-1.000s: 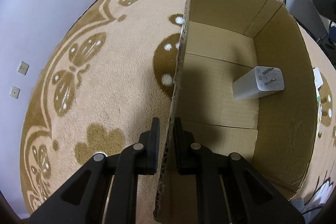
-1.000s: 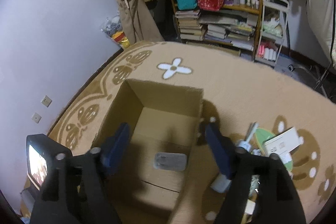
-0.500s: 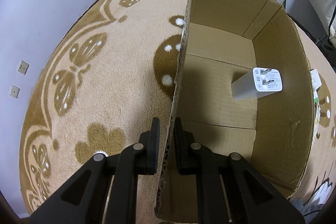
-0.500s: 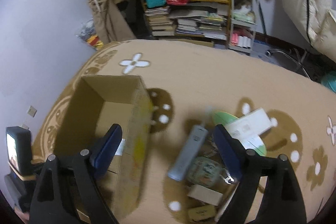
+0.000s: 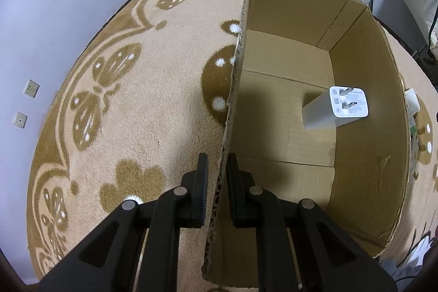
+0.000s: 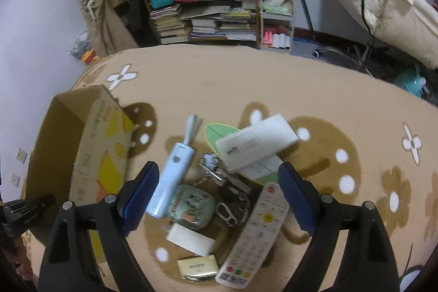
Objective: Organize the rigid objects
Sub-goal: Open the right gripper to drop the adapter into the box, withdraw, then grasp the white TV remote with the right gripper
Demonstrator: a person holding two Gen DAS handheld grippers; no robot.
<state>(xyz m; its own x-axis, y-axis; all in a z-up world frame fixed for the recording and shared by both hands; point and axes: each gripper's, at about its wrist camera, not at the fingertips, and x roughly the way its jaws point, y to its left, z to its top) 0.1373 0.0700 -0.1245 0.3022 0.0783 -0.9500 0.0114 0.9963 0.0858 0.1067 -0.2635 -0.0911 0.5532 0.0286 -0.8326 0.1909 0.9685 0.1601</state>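
1. Our left fingers (image 5: 203, 177) are clamped on the near wall of the cardboard box (image 5: 364, 111), low in the frame. We keep that pinch firm so the box stays put.
2. Our right fingers (image 6: 294, 197) stand wide with nothing between them, above the clutter on the rug (image 6: 219, 78) at lower centre.
3. We should pick one item, probably the blue tube (image 6: 171, 179) nearest the box, and straddle its width.
4. The white charger (image 5: 335, 111) stands inside the box at right.
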